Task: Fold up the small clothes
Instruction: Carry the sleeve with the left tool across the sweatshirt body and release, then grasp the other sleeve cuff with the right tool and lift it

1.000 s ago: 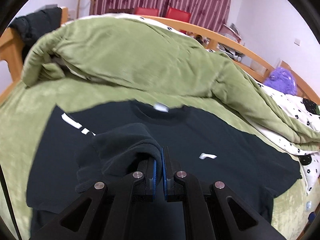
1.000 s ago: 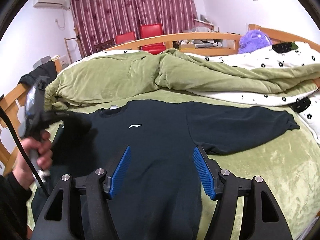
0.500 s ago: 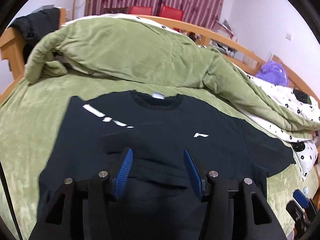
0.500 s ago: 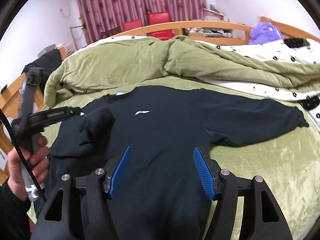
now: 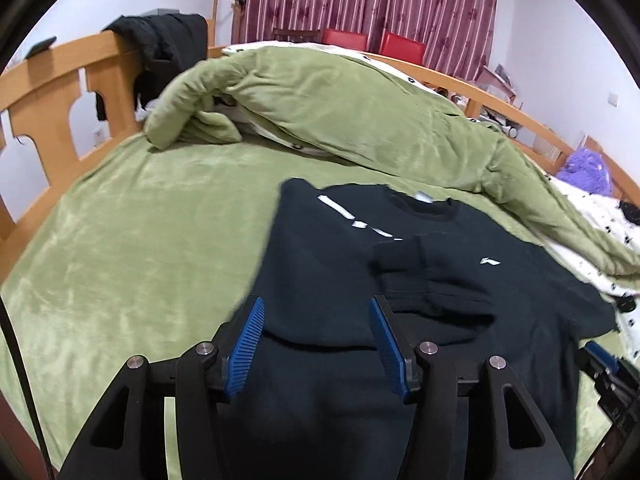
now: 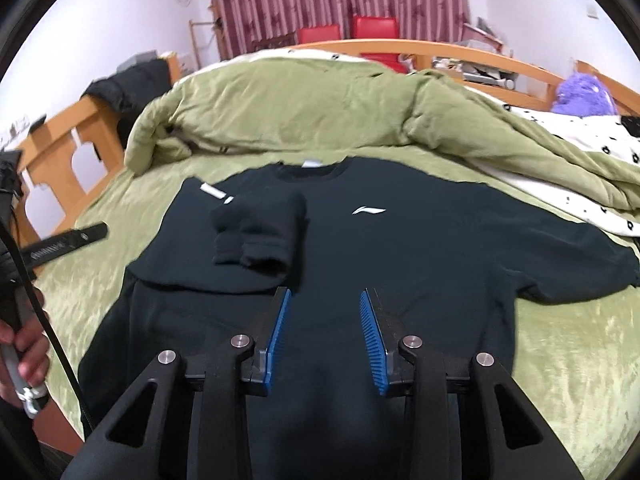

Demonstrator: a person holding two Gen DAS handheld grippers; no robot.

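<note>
Two grippers are held open above a black sweatshirt (image 6: pixel 420 248) spread front-up on the green bed (image 5: pixel 140 240). The left gripper (image 5: pixel 316 336) is seen empty, its jaws parted over the folded-in left sleeve (image 6: pixel 256 236), which lies ahead of it across the chest, cuff bunched; this placement is judged a completed first fold. The right gripper (image 6: pixel 325 336), also parted and holding nothing, is poised over the body, with the other sleeve (image 6: pixel 568 268) stretched flat ahead to its right, presumably to be folded next.
</note>
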